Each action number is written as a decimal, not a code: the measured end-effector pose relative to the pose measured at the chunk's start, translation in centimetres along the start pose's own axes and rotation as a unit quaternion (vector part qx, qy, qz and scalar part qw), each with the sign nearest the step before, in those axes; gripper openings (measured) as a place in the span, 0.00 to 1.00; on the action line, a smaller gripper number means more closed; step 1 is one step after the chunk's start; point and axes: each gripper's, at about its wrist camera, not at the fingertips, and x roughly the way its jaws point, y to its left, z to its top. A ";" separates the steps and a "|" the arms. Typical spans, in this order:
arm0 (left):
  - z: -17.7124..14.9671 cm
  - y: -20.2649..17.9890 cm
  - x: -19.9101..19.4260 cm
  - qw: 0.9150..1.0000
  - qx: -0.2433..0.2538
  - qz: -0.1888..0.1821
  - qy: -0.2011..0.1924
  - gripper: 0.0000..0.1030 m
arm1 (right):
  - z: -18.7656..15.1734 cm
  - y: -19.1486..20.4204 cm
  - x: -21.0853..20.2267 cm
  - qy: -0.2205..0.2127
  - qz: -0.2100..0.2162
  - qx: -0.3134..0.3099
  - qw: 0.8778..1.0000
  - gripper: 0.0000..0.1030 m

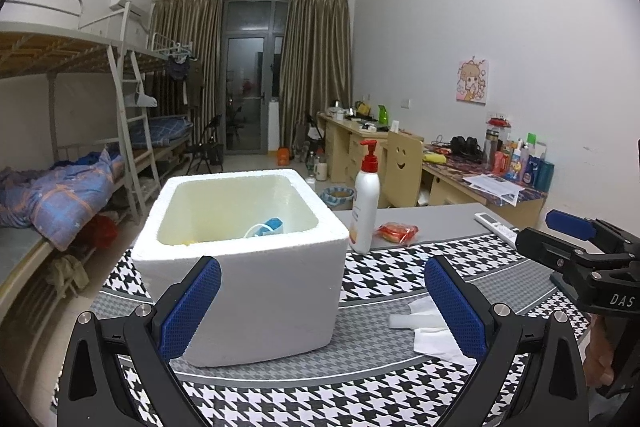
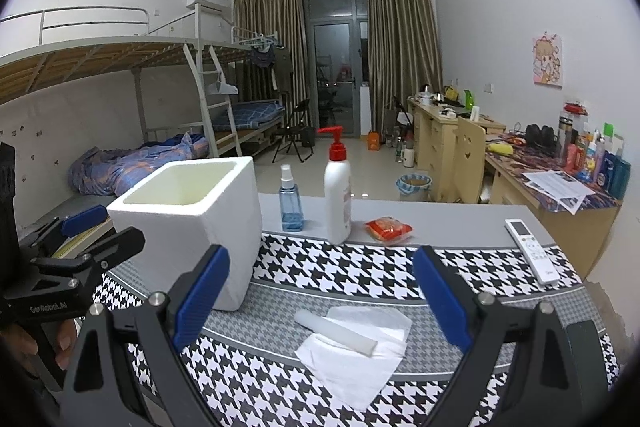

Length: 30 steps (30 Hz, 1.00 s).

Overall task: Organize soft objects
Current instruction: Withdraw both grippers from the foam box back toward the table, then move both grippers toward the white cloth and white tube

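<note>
A white foam box [image 1: 248,267] stands on the houndstooth mat; it holds a blue-and-white item [image 1: 269,226] and something yellow [image 1: 188,242]. The box also shows in the right wrist view [image 2: 192,223]. A white foam strip [image 2: 336,335] lies on a white tissue [image 2: 352,359] to the right of the box. My left gripper [image 1: 322,307] is open and empty, just in front of the box. My right gripper [image 2: 320,303] is open and empty, above the strip and tissue. A red snack packet [image 2: 388,229] lies further back.
A white pump bottle [image 2: 338,187] and a blue spray bottle [image 2: 291,201] stand behind the mat. A white remote [image 2: 532,251] lies at the right. The houndstooth mat [image 2: 340,267] covers a grey table. Beds at left, desks at right.
</note>
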 end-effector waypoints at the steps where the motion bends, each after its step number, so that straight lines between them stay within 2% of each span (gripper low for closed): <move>1: 0.0 -0.1 0.1 1.000 0.000 -0.002 0.002 0.99 | -0.1 -0.1 0.0 0.002 0.000 0.002 1.000 0.92; 30: -2.5 -3.9 3.5 0.998 0.014 -0.033 0.049 0.99 | -3.5 -4.1 0.1 0.032 -0.027 0.036 0.998 0.92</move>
